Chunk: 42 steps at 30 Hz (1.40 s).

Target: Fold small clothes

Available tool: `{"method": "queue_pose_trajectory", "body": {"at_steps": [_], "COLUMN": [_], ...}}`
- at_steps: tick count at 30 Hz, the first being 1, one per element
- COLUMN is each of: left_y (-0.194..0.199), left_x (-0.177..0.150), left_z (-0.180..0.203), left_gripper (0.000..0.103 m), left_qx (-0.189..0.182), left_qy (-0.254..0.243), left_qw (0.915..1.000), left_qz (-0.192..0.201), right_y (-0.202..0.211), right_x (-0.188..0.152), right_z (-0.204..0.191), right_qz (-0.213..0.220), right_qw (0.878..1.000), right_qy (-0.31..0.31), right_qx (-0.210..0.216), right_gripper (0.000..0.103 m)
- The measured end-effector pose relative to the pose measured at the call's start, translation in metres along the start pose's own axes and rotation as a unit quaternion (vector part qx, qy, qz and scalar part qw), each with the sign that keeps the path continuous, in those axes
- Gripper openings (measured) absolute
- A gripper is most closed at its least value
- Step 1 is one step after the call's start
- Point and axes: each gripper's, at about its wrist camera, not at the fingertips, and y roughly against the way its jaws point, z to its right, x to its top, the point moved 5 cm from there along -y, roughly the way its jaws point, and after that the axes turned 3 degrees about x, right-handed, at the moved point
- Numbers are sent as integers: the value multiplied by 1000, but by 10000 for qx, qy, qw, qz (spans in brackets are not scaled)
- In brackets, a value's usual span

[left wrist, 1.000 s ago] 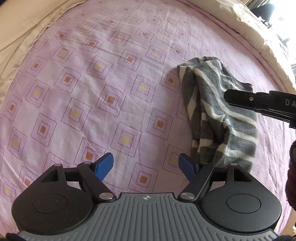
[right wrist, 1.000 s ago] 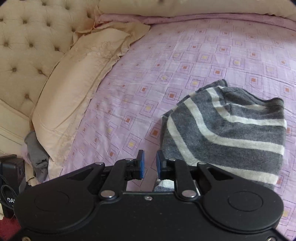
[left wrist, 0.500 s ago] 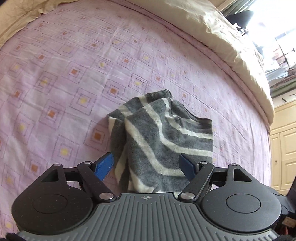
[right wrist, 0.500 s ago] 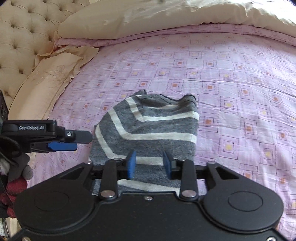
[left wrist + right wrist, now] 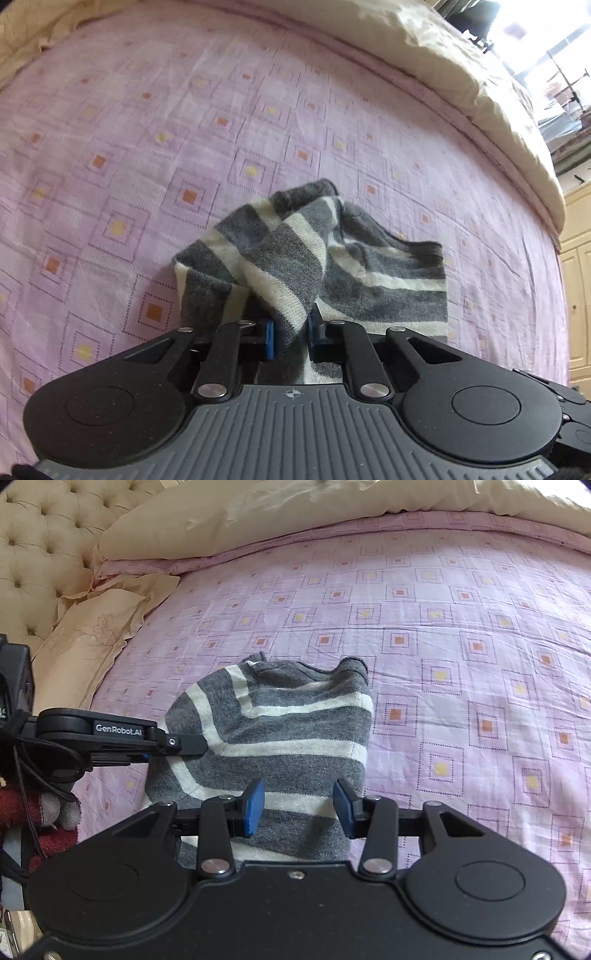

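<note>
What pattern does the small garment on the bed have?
Grey with cream stripes, clearest in the right wrist view.

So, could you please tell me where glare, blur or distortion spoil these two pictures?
Left wrist view: the window at top right is blown out, the bedsheet looks softly blurred, and the bed edge bows with fisheye. Right wrist view: evenly lit and sharper, the striped garment crisp, the headboard curved by the lens.

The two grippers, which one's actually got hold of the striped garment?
The left gripper: it is shut on a fold of the striped garment. The right gripper is open over it, gripping nothing.
</note>
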Motion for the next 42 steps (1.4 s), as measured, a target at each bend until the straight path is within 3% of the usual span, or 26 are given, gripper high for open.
{"method": "queue_pose_trajectory", "body": {"at_steps": [1, 3, 10, 15, 18, 20, 23, 25, 27, 32, 36, 39, 41, 42], "left_y": [13, 28, 7, -4, -16, -20, -16, 0, 21, 62, 56, 40, 24, 15], "left_x": [-1, -5, -14, -5, 1, 2, 6, 10, 12, 0, -26, -48, -60, -65], "left_z": [0, -5, -47, -44, -50, -55, -59, -60, -55, -21, 10, 16, 9, 1], "left_gripper": [12, 6, 5, 5, 9, 9, 10, 13, 30, 48, 52, 52, 52, 58], "left_qx": [86, 218, 578, 510, 602, 464, 261, 175, 202, 166, 63, 107, 387, 550], "left_qy": [3, 152, 706, 484, 531, 728, 780, 763, 626, -82, -647, -762, -662, -577], "left_qw": [9994, 9976, 9952, 9971, 9966, 9962, 9966, 9968, 9970, 9962, 9963, 9969, 9970, 9966], "left_qz": [345, 634, 350, 295, 183, 123, 3, 155, 420, 854, 557, 151, -88, -227], "right_y": [2, 5, -5, -35, -66, -77, -77, -68, -52, -10, 5, 3, -2, -5], "right_x": [0, 1, 19, 36, 47, 53, 60, 61, 59, 40, 6, -18, -32, -37], "right_z": [-1, -1, 0, -3, 19, 37, 37, 31, 26, 16, 4, 2, 6, 9], "right_qz": [30, 102, 269, 95, -216, -251, -299, -220, 20, 417, 327, 63, -136, -238], "right_qw": [10000, 9999, 9991, 9980, 9993, 9986, 9984, 9992, 9996, 9989, 9992, 9995, 9985, 9974], "right_qy": [10, 46, 327, 632, 129, -433, -425, -156, -67, -96, -62, -81, -49, -29], "right_qx": [13, 43, 20, -20, -292, -192, -236, -288, -267, -210, -215, -289, -527, -682], "right_gripper": [52, 52, 52, 52, 51, 50, 51, 54, 55, 55, 55, 55, 56, 57]}}
